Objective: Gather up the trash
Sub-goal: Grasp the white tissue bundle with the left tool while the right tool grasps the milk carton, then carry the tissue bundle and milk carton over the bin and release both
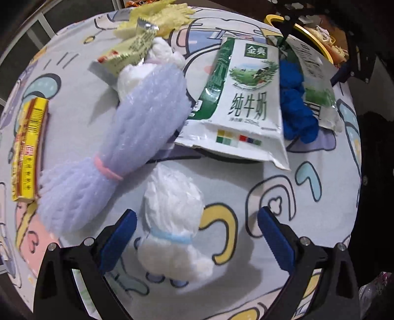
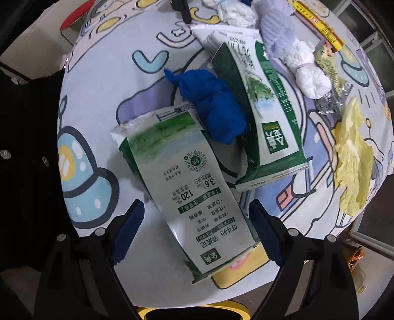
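Trash lies on a round table with a cartoon cloth point(image 1: 320, 221). My left gripper point(image 1: 197, 236) is open, its blue fingers either side of a white crumpled bag tied with a light blue band point(image 1: 172, 221). Beyond it lie a lilac bubble-wrap bundle point(image 1: 128, 137), a flattened milk carton point(image 1: 246, 98) and a crumpled blue bag point(image 1: 295, 108). My right gripper point(image 2: 197, 233) is open, straddling the near end of a second flattened milk carton point(image 2: 192, 192). The blue bag point(image 2: 216, 103) and the first carton point(image 2: 266, 118) lie behind it.
A yellow-red snack wrapper point(image 1: 27, 147) lies at the left edge, a green-yellow wrapper point(image 1: 128, 54) and pale yellow tissue point(image 1: 162, 14) at the back. A yellow-rimmed bin point(image 1: 317, 37) stands beyond the table's far right; its rim point(image 2: 192, 310) also shows below my right gripper.
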{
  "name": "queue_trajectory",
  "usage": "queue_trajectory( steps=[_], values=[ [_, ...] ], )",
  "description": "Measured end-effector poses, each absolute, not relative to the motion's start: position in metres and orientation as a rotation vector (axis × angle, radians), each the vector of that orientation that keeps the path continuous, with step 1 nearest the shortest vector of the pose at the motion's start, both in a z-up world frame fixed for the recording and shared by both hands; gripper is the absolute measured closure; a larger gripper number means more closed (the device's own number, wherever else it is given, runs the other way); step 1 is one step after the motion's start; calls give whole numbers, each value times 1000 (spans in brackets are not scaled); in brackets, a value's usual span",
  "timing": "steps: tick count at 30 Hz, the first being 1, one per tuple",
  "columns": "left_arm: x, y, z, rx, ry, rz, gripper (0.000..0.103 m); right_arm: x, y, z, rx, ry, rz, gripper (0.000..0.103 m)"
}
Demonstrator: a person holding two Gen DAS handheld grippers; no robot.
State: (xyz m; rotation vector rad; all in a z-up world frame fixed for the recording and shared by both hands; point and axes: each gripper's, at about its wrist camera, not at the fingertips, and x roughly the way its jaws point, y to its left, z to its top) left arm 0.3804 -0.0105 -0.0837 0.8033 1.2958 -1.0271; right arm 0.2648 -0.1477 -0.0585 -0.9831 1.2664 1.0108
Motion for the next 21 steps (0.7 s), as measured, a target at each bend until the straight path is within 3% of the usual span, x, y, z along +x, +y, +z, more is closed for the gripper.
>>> queue_trajectory(
  steps=[5, 8, 9, 10, 21],
  values=[
    [391, -12, -90, 742, 1294, -1020, 11, 266, -140, -71, -993, 1278, 1009, 25],
    [394, -4, -82, 715, 1259, -969, 45, 268, -144, -69, -909, 1294, 1013, 31],
    [398, -1, -79, 689, 1260, -964, 66, 268, -145, -65, -883, 1291, 1016, 31],
    [400, 2, -75, 664, 1265, -961, 72, 266, -143, -60, -867, 1284, 1018, 32],
    [358, 17, -33, 623, 1179, -928, 76, 226, -154, -33, -802, 1203, 967, 39]
  ],
)
